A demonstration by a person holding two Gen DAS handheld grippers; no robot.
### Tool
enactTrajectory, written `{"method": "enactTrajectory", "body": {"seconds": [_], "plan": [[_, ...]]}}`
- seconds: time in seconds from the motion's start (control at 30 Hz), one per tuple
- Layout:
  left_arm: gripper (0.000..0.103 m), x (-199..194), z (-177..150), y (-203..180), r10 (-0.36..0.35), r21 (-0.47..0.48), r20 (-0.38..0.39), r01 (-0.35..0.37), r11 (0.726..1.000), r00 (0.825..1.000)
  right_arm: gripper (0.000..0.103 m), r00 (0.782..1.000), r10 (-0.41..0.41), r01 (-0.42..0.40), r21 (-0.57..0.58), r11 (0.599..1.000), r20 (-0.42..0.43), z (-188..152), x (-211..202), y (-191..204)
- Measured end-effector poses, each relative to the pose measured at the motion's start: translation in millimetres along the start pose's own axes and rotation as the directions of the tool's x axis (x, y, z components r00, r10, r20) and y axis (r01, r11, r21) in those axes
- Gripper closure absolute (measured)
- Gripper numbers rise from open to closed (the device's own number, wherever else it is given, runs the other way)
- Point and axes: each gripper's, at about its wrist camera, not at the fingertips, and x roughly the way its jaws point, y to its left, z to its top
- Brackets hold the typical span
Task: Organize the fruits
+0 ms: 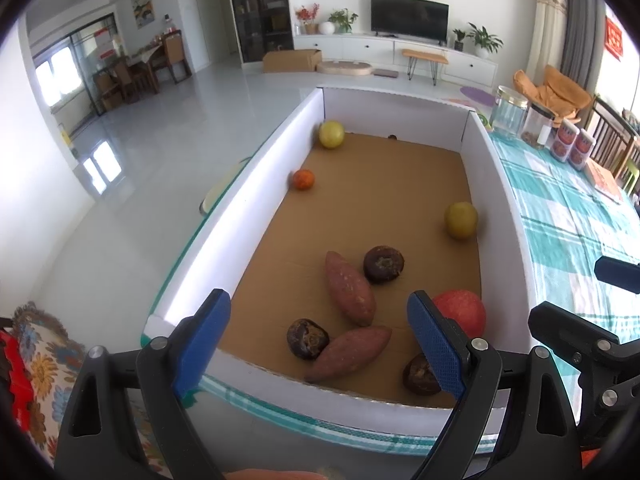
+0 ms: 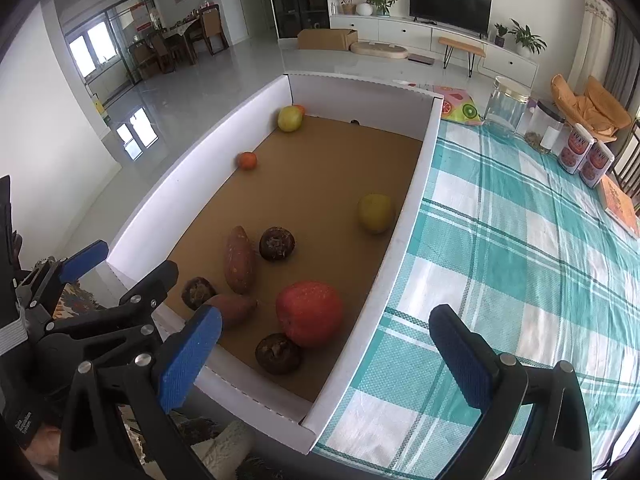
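A white-walled cardboard box [image 1: 248, 208] [image 2: 404, 216] holds the fruits. At its near end lie a red apple [image 1: 460, 314] [image 2: 310, 314], two sweet potatoes [image 1: 349, 294] [image 2: 239, 260] and three dark round fruits [image 1: 383, 264] [image 2: 277, 243]. Farther back are two yellow-green fruits [image 1: 461, 220] [image 2: 375, 212] and a small orange [image 1: 303, 179] [image 2: 247, 160]. My left gripper [image 1: 320, 340] is open and empty above the box's near wall. My right gripper [image 2: 328, 356] is open and empty above the near right corner.
The box rests on a teal checked tablecloth [image 2: 520, 260]. Glass jars [image 2: 506, 106], two cans [image 2: 586, 156] and a book [image 2: 620, 204] stand at the table's far right. Left of the box the table edge drops to the floor [image 1: 120, 220].
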Motion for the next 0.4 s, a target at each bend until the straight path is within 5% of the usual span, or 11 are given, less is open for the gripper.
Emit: {"method": "enactTrajectory", "body": {"seconds": [0.4], "plan": [[0.011, 4.9, 1.1, 1.9, -0.018, -0.006, -0.01, 0.018, 1.0, 1.0, 0.0, 1.0, -0.002, 0.002, 0.004, 1.0, -0.002, 1.3, 3.4, -2.0]]}}
